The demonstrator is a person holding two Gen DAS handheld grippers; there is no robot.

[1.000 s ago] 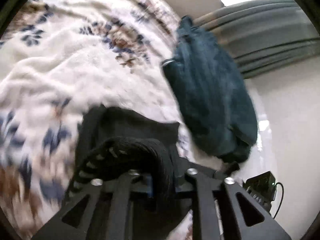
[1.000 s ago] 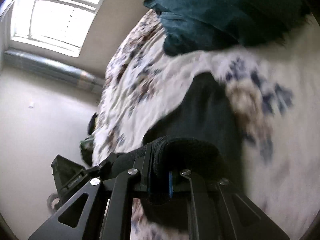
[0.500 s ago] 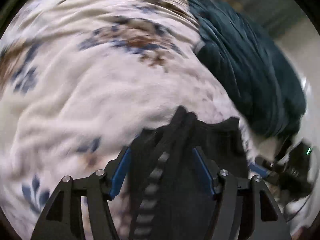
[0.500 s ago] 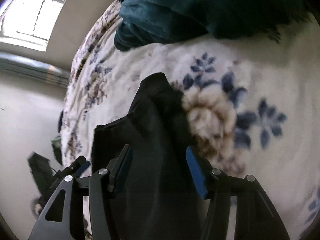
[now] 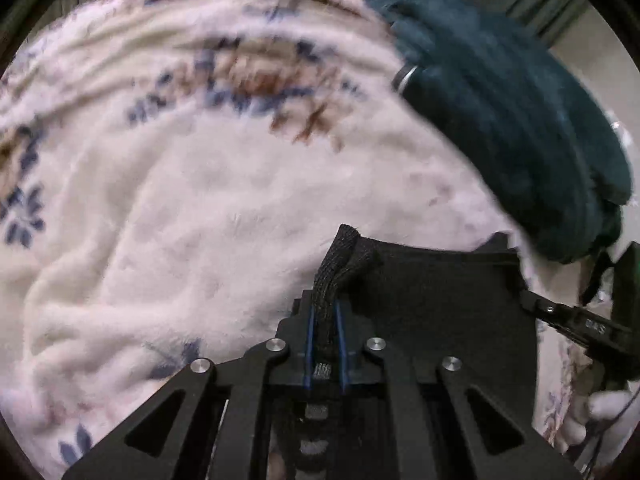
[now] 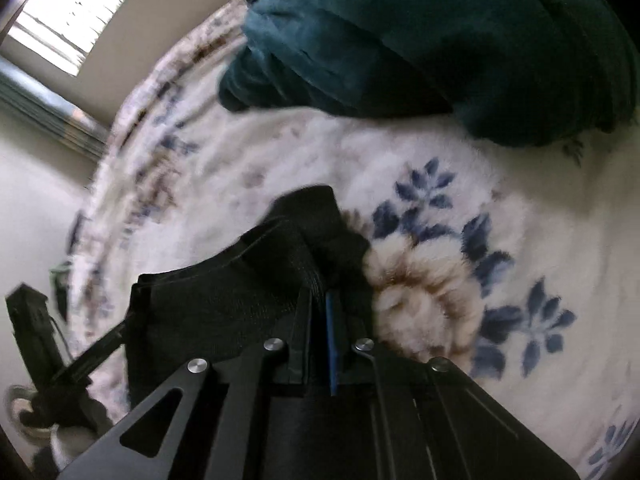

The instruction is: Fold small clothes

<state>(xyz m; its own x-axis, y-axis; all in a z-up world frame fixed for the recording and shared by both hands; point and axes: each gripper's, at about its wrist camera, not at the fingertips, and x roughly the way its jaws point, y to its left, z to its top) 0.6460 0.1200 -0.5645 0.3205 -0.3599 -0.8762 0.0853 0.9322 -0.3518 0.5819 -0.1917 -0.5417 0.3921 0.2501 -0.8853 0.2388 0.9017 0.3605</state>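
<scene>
A small black garment [image 5: 440,296] lies on a white floral blanket [image 5: 200,200]. My left gripper [image 5: 325,312] is shut on its thick ribbed band at the left corner. The other gripper reaches the garment's right edge in the left wrist view [image 5: 560,312]. In the right wrist view the same black garment [image 6: 224,304] lies below me. My right gripper [image 6: 320,308] is shut on a bunched fold of its band near the right corner. The left gripper shows at the lower left of the right wrist view [image 6: 92,356].
A heap of dark teal fabric [image 5: 520,120] lies on the blanket beyond the garment, and it also shows in the right wrist view [image 6: 440,40]. The floral blanket [image 6: 440,272] spreads around. A window [image 6: 72,12] and wall are at far left.
Both grippers, shut on the garment a second ago, opened half a second ago with the garment lying flat. Now both have closed on its band again.
</scene>
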